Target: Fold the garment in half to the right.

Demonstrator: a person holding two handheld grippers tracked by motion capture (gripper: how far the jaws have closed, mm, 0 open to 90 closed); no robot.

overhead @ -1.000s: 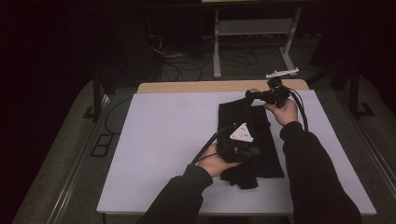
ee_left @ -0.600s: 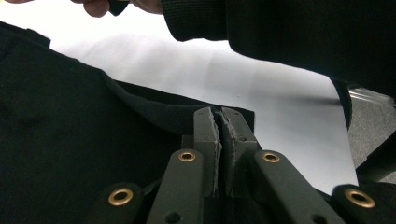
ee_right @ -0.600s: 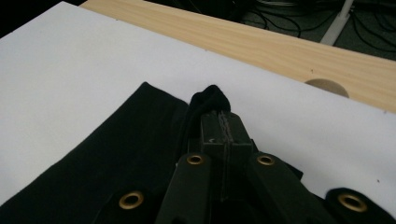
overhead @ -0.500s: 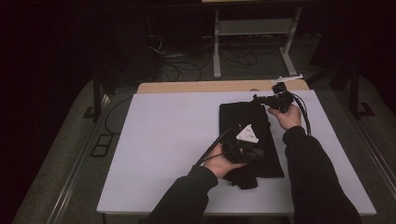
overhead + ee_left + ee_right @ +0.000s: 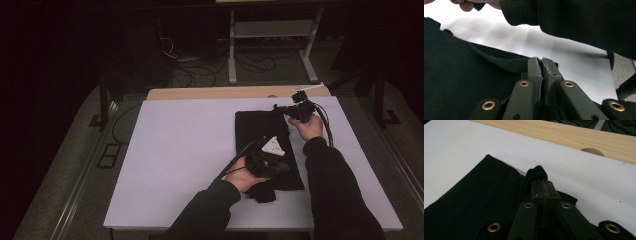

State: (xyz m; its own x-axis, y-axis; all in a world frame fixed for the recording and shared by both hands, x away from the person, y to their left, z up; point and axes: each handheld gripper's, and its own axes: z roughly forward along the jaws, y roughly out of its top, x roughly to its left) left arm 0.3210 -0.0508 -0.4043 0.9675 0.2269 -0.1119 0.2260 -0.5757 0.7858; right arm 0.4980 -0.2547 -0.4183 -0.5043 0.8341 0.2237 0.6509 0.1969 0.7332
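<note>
Both grippers are clamped on a black cloth [image 5: 267,145] that lies on the right half of a white table [image 5: 175,150]. From the left gripper [image 5: 542,71] view, the jaws stand pressed together with an edge of the cloth caught between them, the fabric rising in a fold to the pads while the rest spreads dark to the left. The right gripper [image 5: 543,186] view shows its jaws likewise shut, with a small bunch of cloth poking up past the tips and a flat corner of the fabric lying on the white surface to the left. Neither grip can be made out in the high view, where the tools are small dark shapes; what it gives instead is the layout: the left gripper [image 5: 272,162] with its grey three-cornered plate sits over the near part of the cloth, and the right gripper [image 5: 295,110] holds the far right corner near the back edge. It also shows the cloth as a long dark strip running away from the person, with both dark sleeves coming in from below. A bare wooden strip [image 5: 574,135] along the far edge of the table appears close in the right gripper view, and the person's other sleeve [image 5: 586,22] crosses the top of the left gripper view.
</note>
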